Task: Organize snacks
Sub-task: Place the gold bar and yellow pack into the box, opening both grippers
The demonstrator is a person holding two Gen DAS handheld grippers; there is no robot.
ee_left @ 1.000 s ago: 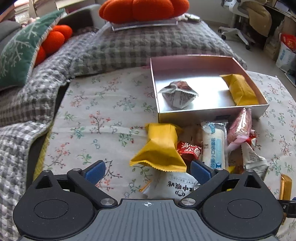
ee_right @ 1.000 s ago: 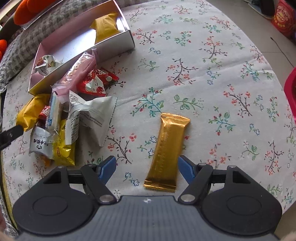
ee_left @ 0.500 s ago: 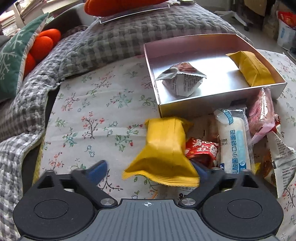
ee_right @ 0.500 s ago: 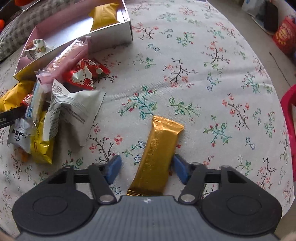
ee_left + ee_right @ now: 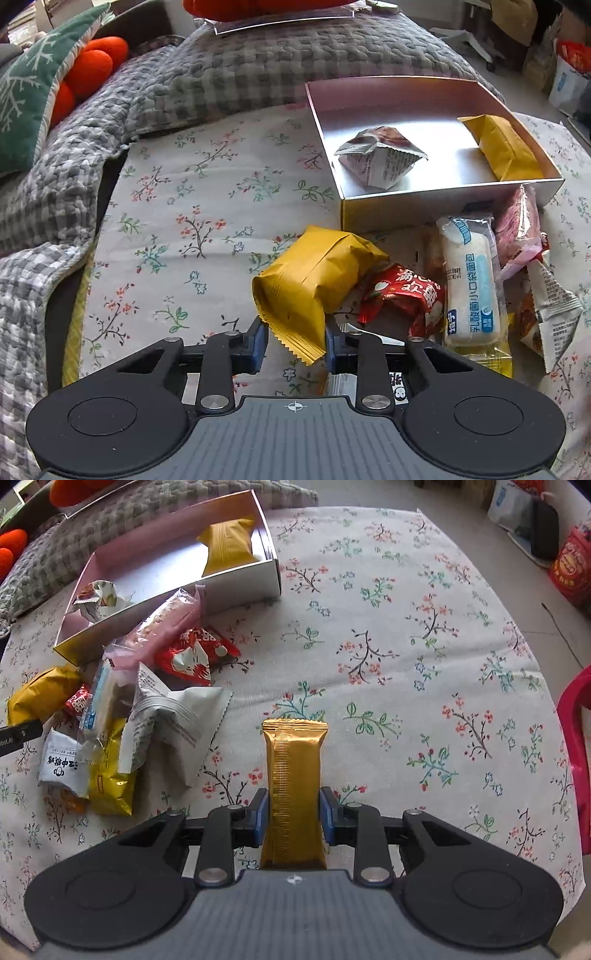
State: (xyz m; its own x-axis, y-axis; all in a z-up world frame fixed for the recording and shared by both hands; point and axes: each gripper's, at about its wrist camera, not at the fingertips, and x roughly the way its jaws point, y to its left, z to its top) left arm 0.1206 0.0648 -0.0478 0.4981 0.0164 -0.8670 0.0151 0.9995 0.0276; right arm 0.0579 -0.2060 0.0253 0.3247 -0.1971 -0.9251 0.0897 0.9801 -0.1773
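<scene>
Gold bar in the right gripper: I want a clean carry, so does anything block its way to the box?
The right gripper is closing on the gold bar. The snack pile lies before the box, left of a direct path.

One box (image 5: 436, 212), two packets inside (image 5: 380, 160), one gold bar (image 5: 293, 786), two grippers (image 5: 293, 345).

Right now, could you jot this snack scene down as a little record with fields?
Surface: floral cloth
Box: open, holds a crumpled silver packet and a yellow packet
Loose pile: mixed wrappers beside the box
Left gripper: jaws closing on a yellow pouch
Right gripper: jaws closing on a gold bar
</scene>
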